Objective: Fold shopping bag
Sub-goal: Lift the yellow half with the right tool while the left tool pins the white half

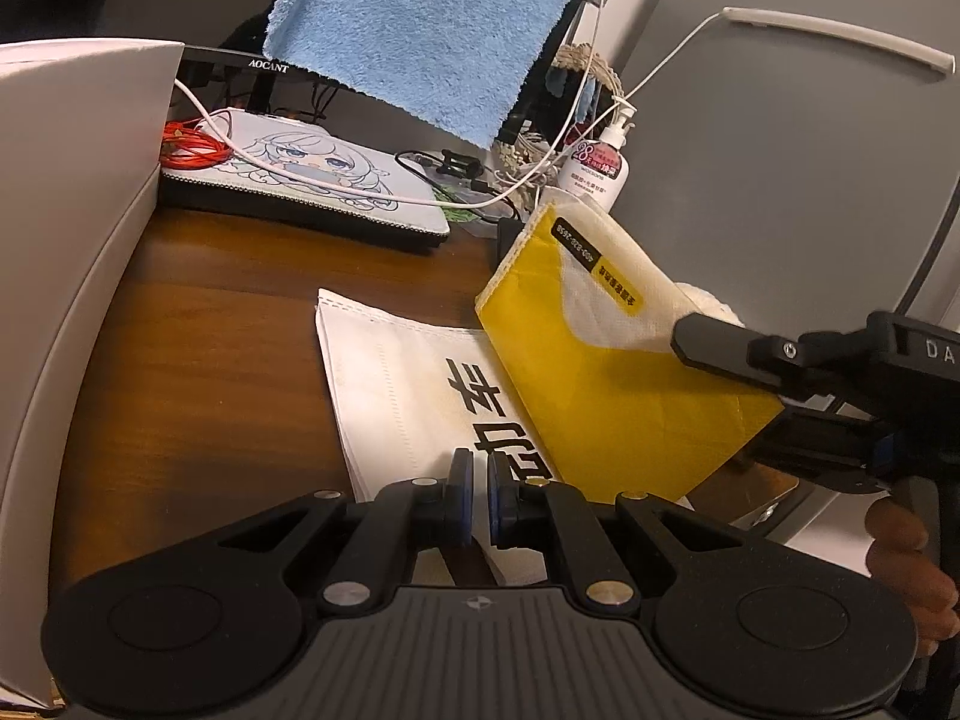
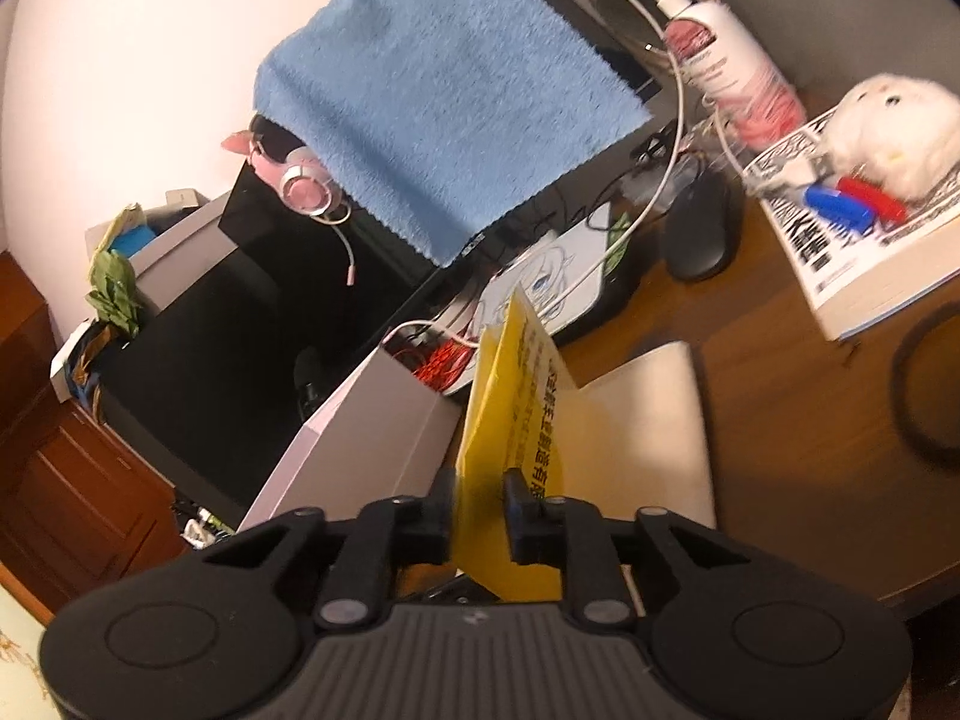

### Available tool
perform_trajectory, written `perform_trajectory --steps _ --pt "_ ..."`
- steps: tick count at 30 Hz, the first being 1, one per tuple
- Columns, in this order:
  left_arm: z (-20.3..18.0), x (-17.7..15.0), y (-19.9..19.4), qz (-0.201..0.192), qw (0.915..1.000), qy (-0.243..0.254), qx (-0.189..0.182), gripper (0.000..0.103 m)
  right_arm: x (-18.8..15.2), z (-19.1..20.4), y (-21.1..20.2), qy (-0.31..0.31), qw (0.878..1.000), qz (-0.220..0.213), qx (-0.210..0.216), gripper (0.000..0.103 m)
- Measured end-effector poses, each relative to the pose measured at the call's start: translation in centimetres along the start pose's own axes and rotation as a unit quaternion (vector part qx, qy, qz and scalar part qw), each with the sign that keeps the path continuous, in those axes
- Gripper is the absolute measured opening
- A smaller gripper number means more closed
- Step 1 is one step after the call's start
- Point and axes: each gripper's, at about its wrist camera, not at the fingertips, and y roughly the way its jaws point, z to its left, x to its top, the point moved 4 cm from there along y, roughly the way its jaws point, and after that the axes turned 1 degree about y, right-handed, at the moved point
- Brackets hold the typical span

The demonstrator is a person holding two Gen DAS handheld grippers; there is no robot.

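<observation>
While rt tool (image 2: 478, 516) parted, bag (image 2: 510, 420) between

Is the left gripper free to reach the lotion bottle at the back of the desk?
Probably not: the left gripper looks shut on the white bag panel, and the raised yellow flap blocks the way to the lotion bottle.

Home desk: monitor (image 2: 336, 276), headset (image 2: 303, 183), wooden dresser (image 2: 66, 480).

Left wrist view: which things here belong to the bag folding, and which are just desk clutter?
Belongs to the job:
shopping bag, its yellow flap lifted
left gripper, shut on the bag's white part
right gripper, yellow flap between its fingers

Just lying about:
blue towel
lotion bottle
illustrated mat
red cord
white box
</observation>
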Motion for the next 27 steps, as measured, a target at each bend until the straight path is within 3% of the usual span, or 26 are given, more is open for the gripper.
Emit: perform_trajectory --steps 2,6,8,10,19,27 --pt "0.0 0.0 0.0 0.000 1.0000 -0.001 0.000 0.007 -0.2 0.0 0.1 0.000 1.000 -0.003 0.003 0.035" --pt "0.0 0.0 0.0 0.000 1.0000 -0.001 0.000 0.007 -0.1 0.2 -0.6 0.014 0.999 -0.020 0.035 0.039" --pt "-0.1 0.0 0.0 -0.001 1.0000 0.000 0.001 0.007 0.3 0.4 -1.4 0.021 0.998 -0.036 0.047 0.052" --pt "-0.1 -0.1 -0.1 -0.001 1.0000 0.001 0.002 0.007 0.9 0.5 -2.4 0.027 0.997 -0.053 0.052 0.057" --pt "-0.1 -0.2 -0.2 -0.001 1.0000 0.001 0.001 0.007 2.7 -0.9 -4.6 0.104 0.985 -0.081 0.111 0.057" --pt "-0.3 -0.1 -0.2 -0.001 1.0000 0.002 0.004 0.007 3.7 -1.2 -6.5 0.113 0.980 -0.110 0.120 0.057"
